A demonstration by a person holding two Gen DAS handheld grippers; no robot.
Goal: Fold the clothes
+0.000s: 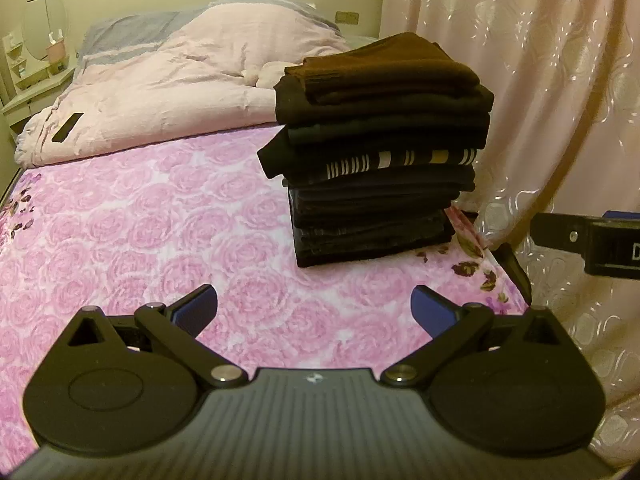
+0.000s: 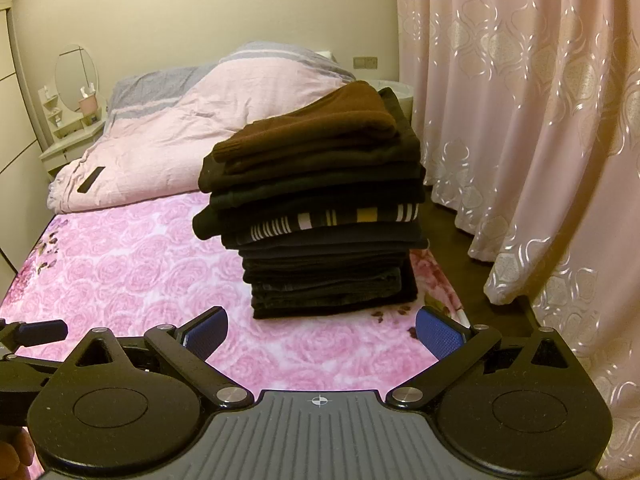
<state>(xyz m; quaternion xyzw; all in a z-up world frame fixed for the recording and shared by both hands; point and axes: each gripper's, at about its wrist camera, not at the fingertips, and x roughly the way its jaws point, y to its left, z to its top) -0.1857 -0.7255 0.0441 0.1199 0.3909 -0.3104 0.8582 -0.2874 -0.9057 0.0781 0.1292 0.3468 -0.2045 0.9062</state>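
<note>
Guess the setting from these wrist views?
Almost certainly a home bedroom: a bed with rose-print sheet, a rumpled pink duvet, a vanity mirror and pink curtains. A stack of folded clothes sits on the bed.

A stack [image 2: 320,216] of folded dark clothes stands on the rose-print bed [image 2: 132,276], a brown piece on top. The right gripper [image 2: 322,330], jaws wide apart and empty, hovers near it. Pink curtain [image 2: 532,128] at right; bunched quilt [image 2: 180,136] behind.

Both wrist views low over the bed [image 1: 120,240], facing one clothes stack [image 2: 320,208].
</note>
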